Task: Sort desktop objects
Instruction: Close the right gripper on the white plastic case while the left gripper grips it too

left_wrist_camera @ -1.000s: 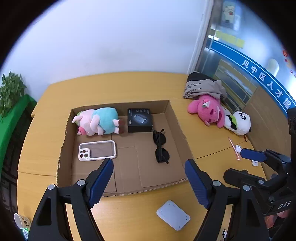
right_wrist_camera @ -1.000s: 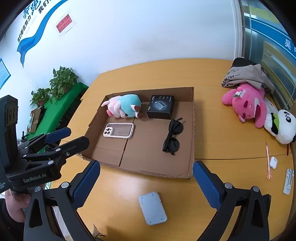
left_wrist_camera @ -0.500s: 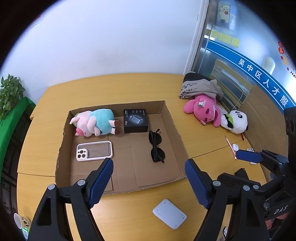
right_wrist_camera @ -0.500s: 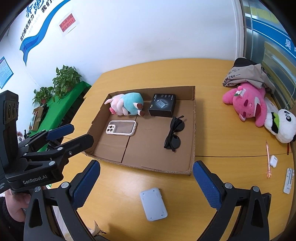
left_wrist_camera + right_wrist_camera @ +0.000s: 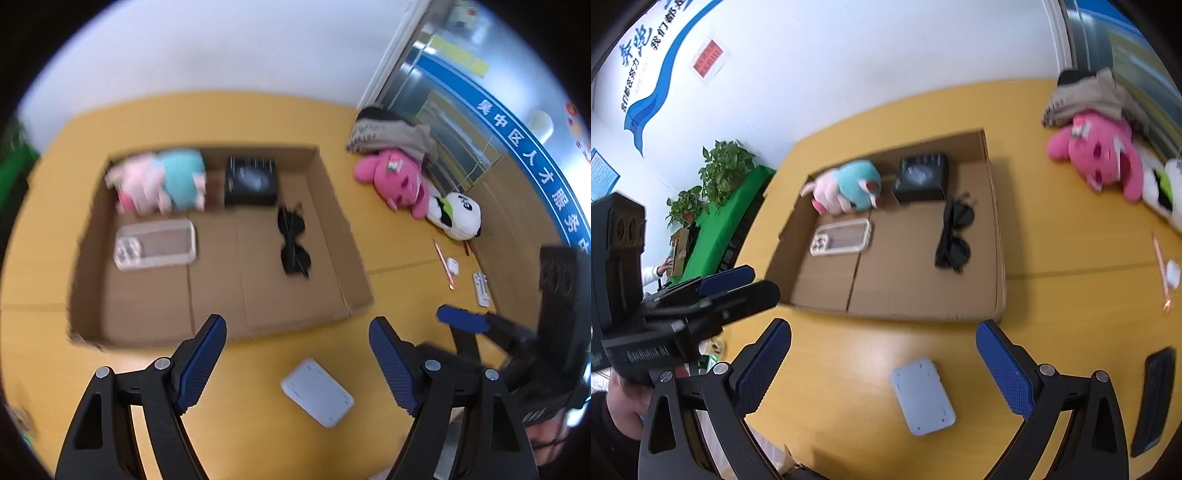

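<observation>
A shallow cardboard tray point(image 5: 354, 273) point(image 5: 997, 258) on the yellow table holds a pink-and-teal plush point(image 5: 162, 181) point(image 5: 849, 188), a black box point(image 5: 251, 181) point(image 5: 921, 177), a clear phone case point(image 5: 155, 245) point(image 5: 842, 236) and black sunglasses point(image 5: 293, 240) point(image 5: 955, 240). A flat grey-white device point(image 5: 317, 393) point(image 5: 921, 397) lies on the table in front of the tray. My left gripper point(image 5: 297, 363) is open and empty above the device. My right gripper point(image 5: 882, 369) is open and empty above it too.
A pink plush point(image 5: 391, 179) point(image 5: 1097, 151), a panda plush point(image 5: 456, 216) and a grey cloth bundle point(image 5: 388, 134) lie at the right. A thin pen point(image 5: 443, 264), an earbud case point(image 5: 452, 266) and a small white strip point(image 5: 480, 288) lie nearby. A black phone point(image 5: 1154, 398) lies at the right edge.
Both grippers have moved nearer to the table and the grey-white device. The views are blurred by the motion. The black phone has come into the right wrist view.
</observation>
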